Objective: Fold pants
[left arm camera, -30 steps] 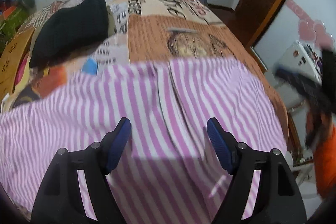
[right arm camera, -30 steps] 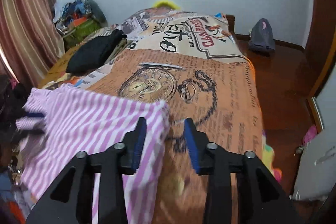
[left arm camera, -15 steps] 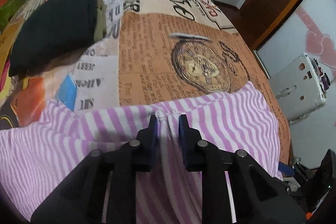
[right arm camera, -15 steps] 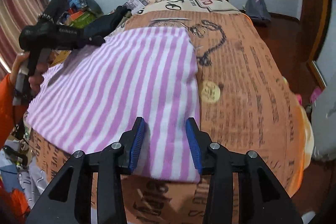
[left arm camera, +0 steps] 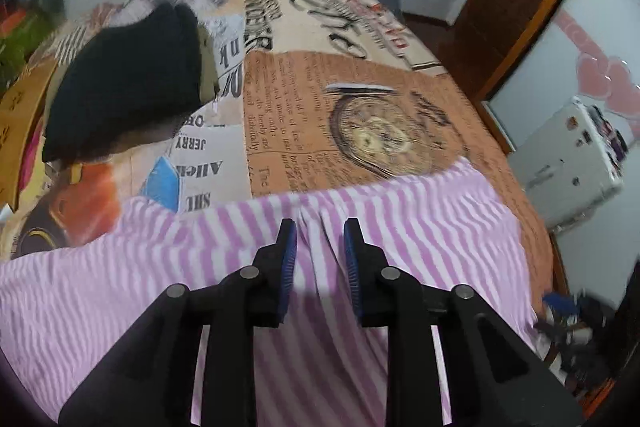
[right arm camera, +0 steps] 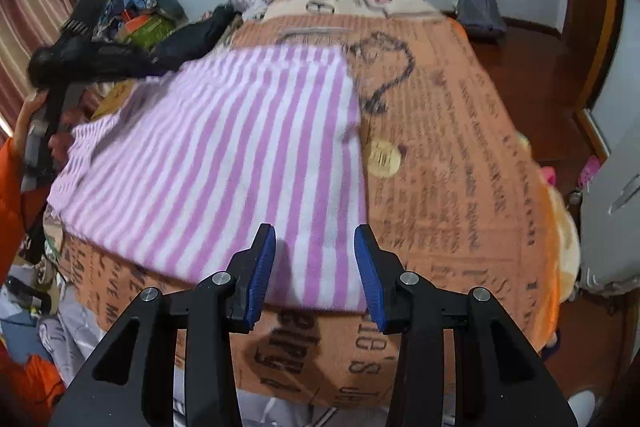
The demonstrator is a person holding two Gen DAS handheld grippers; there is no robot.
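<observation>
Both tongs sit low in their frames over the striped pants (left arm camera: 400, 247). Left tongs (left arm camera: 320, 259) have just been opening a little, blue pads apart with the pants' middle seam running between them, not pinched. Right tongs (right arm camera: 316, 267) stand part open over the pants' near corner, gripping nothing. Pants lie flat on the printed bedspread (right arm camera: 460, 147) (their right edge runs up mid-frame), bare orange cover beyond. A black garment (left arm camera: 128, 83) lies upper left, well apart.
</observation>
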